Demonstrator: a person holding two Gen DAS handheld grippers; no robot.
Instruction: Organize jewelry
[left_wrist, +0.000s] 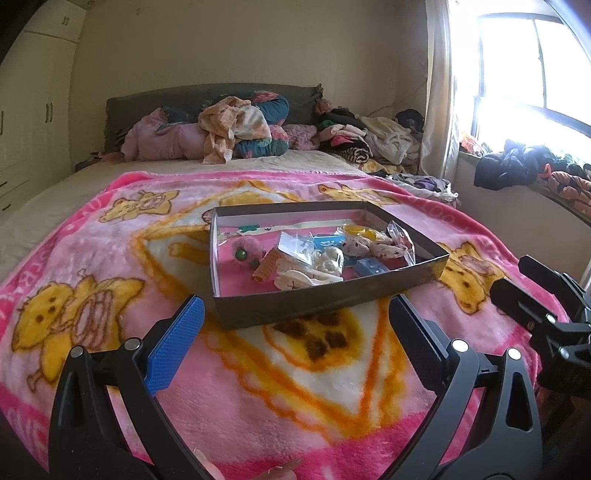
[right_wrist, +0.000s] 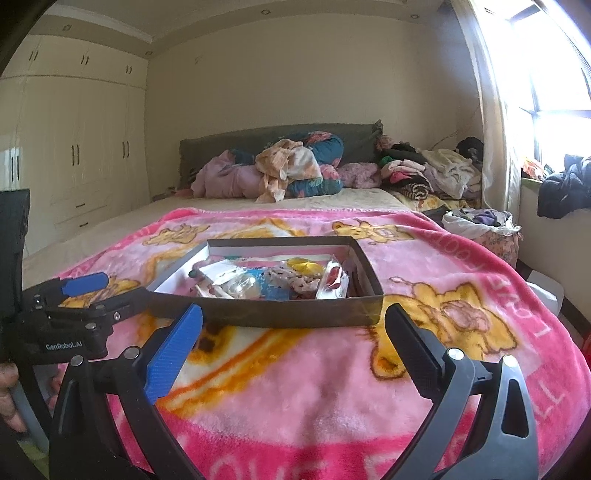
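Left wrist view: left gripper (left_wrist: 295, 328) jaws spread, empty; box (left_wrist: 332, 295) of jewelry just ahead between fingertips. Right gripper (right_wrist: 293, 332) likewise spread. Judgement: approach over near wall, pinch one bag (left_wrist: 400, 240), avoid snagging blanket (left_wrist: 110, 280).

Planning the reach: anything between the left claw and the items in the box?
Only the box's near wall. The left claw is open, low over the blanket just short of it; the jewelry items sit behind that wall.

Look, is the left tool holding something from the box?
No, the left tool is open and empty, hanging over the pink blanket just short of the box.
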